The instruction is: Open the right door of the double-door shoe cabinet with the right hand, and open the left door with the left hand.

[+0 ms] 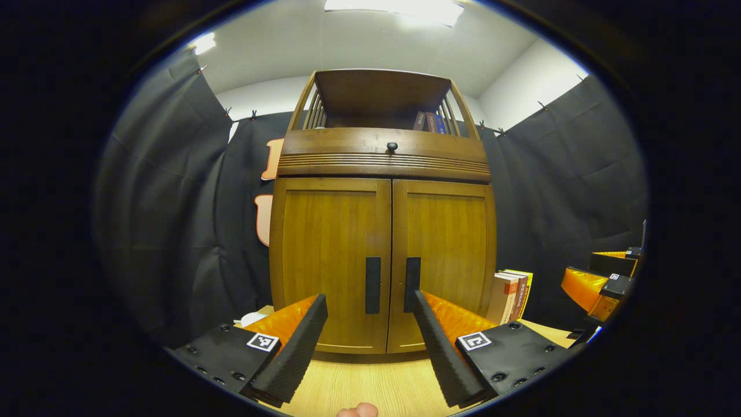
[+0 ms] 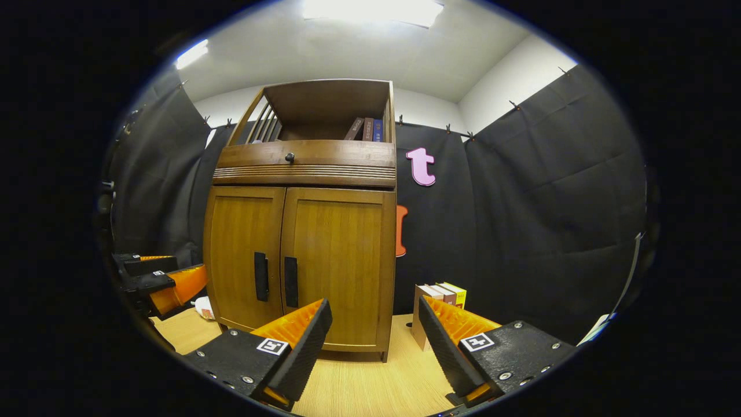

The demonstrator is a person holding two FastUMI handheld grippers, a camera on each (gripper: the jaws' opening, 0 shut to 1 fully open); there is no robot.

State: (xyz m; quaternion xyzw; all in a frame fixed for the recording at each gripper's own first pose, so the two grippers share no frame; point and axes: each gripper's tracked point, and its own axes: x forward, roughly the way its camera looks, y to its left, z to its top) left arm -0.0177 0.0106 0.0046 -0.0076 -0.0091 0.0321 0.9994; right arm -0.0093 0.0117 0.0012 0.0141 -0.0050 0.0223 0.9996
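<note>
A brown wooden shoe cabinet stands on the table with both doors closed. In the left gripper view its left door and right door each carry a dark vertical handle at the middle seam. My left gripper hangs open a short way in front of the handles, touching nothing. In the right gripper view the cabinet sits left of centre, and my right gripper is open, off to the right of the right door's handle. The left gripper shows there at far left.
Several books stand upright on the light wood table just right of the cabinet, also seen as books ahead of my right gripper. More books lean on the cabinet's open top shelf. A drawer knob sits above the doors.
</note>
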